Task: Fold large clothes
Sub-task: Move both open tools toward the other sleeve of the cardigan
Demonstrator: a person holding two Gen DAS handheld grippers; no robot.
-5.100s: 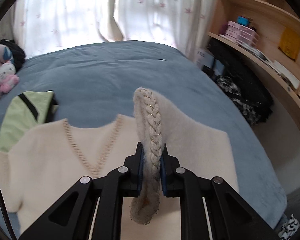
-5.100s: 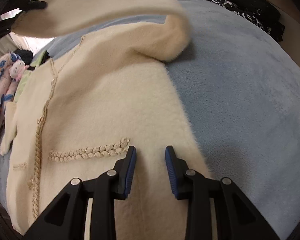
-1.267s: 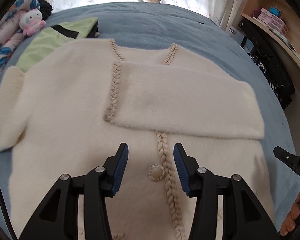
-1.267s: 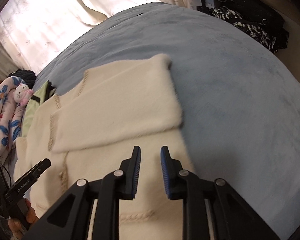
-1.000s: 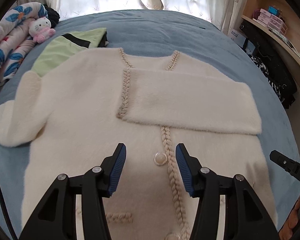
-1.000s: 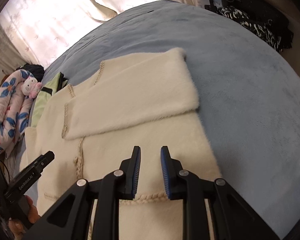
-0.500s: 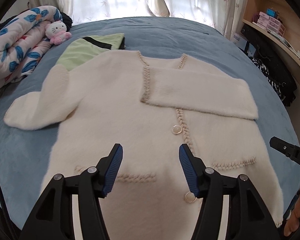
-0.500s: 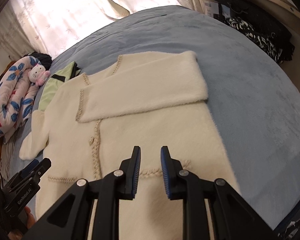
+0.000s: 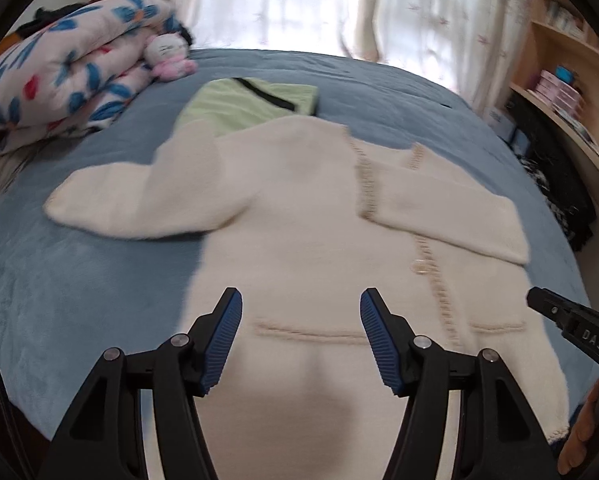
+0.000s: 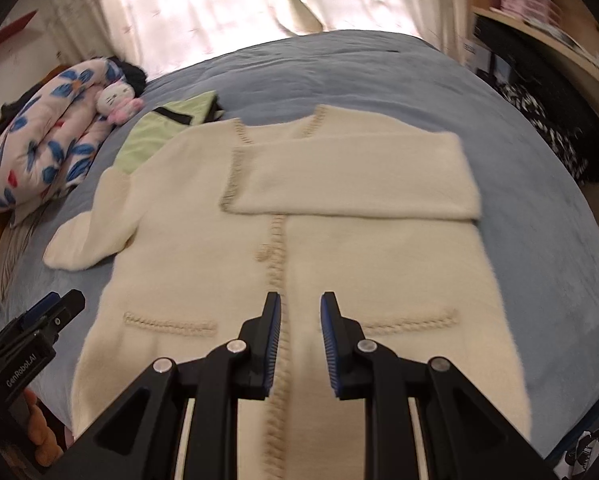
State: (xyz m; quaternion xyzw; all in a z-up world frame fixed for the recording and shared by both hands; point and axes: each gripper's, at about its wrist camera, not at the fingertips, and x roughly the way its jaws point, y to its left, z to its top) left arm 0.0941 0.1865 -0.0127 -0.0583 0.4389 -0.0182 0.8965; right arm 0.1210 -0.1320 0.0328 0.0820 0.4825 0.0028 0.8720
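Cardigan (image 9: 307, 216) lies flat, front up, on the bed (image 9: 79, 296). Both views now take in the whole garment where a second ago they framed only its chest, so the grippers have backed toward the hem. One sleeve (image 10: 351, 176) is folded across the chest; the other sleeve (image 9: 111, 200) lies spread beside the cardigan, likely next. Left gripper (image 9: 301, 336): jaws opening, wide, nothing between. Right gripper (image 10: 300, 344): narrow gap, empty. Only the right view shows the folded sleeve's cuff edge clearly.
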